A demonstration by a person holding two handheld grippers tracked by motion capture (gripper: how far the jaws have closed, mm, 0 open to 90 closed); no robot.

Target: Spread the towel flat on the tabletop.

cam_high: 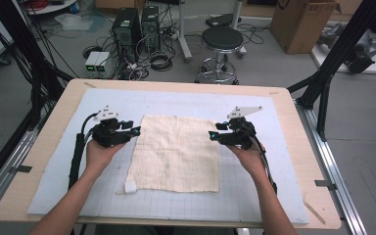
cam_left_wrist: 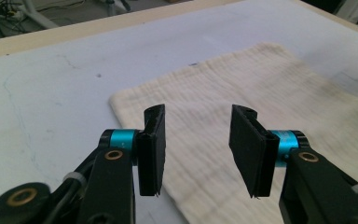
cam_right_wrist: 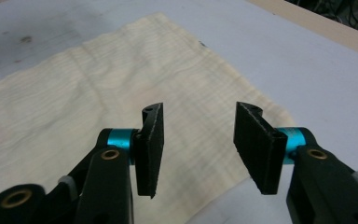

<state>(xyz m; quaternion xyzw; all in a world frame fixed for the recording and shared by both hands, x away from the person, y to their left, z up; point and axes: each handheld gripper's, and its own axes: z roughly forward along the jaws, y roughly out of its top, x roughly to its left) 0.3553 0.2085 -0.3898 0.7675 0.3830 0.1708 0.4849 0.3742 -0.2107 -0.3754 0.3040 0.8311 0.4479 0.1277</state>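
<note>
Hovering with both pairs of jaws parted and empty, you hold the left gripper (cam_high: 136,131) and right gripper (cam_high: 212,135) at opposite edges of the cream cloth (cam_high: 176,152), flat on the grey mat (cam_high: 254,196). Pinch matching corners evenly.

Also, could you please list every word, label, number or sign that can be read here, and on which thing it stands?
None can be read.
Brown cardboard box on the floor: a dark round mark at its top edge, too blurred to read.
Small white tag at the cream woven cloth: blank or too small to tell.
</note>
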